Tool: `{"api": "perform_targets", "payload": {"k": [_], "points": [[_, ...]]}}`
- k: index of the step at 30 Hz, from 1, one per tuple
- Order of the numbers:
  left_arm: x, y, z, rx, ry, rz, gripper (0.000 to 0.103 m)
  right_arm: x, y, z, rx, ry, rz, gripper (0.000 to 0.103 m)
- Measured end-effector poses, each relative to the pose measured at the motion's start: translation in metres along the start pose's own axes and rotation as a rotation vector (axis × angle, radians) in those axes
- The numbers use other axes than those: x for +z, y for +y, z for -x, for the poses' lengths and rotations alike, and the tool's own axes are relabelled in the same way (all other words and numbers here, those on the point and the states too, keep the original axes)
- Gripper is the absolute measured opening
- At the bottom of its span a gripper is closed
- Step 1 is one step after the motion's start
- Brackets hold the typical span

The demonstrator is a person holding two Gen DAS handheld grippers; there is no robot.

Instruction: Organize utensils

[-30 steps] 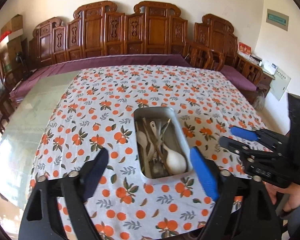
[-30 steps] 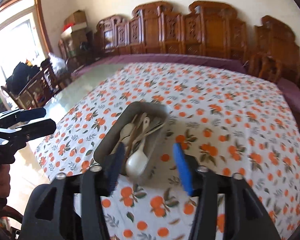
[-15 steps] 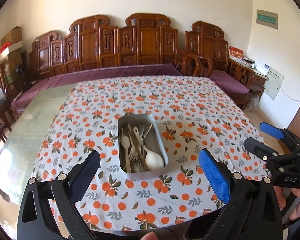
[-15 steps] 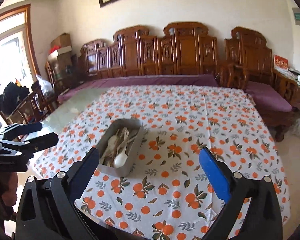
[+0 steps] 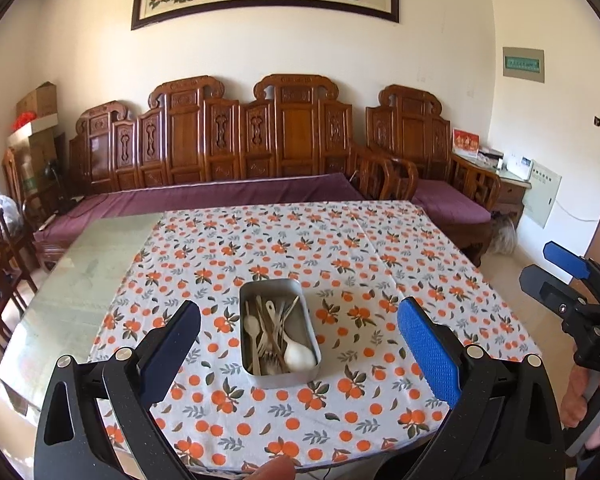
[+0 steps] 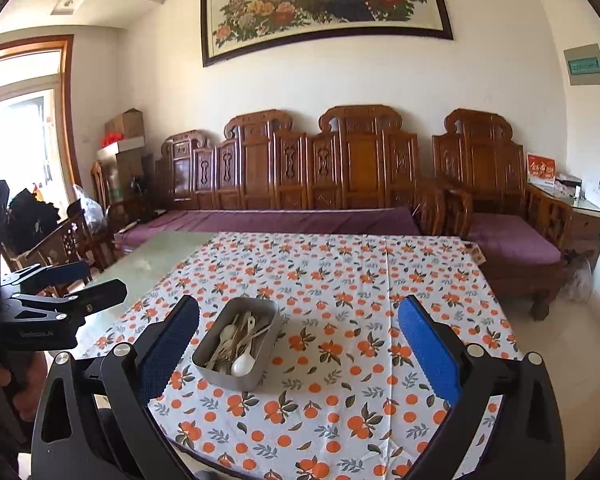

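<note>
I have pulled both tongs, left (image 5: 298, 344) and right (image 6: 298, 344), wide and empty, back from the utensil tin (image 5: 278, 330); everything sits inside, sorting looks finished.

The tin (image 5: 279, 372) looks like matt grey metal. A printed cloth (image 5: 340, 248) (orange-patterned) covers the glossy desk (image 5: 92, 260). The spoon (image 5: 299, 357) looks like smooth white plastic.

Both the left gripper (image 5: 298, 344) and right gripper (image 6: 298, 344) have been drawn back from the metal tray (image 5: 278, 378), jaws widened
</note>
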State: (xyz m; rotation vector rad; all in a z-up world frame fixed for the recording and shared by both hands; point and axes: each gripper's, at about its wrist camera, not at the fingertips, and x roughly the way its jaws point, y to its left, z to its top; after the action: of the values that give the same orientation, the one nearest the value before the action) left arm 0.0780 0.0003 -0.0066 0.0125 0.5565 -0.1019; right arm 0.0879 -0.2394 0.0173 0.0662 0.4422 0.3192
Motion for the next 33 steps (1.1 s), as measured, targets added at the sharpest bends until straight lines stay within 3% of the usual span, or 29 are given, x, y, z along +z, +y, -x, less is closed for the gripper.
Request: {"api": "perform_targets", "payload": {"k": [33], "points": [[-0.005, -0.008, 0.017, 0.028, -0.049, 0.003, 0.095, 0.002, 0.001, 0.009, 0.005, -0.009, -0.005, 0.1]]}}
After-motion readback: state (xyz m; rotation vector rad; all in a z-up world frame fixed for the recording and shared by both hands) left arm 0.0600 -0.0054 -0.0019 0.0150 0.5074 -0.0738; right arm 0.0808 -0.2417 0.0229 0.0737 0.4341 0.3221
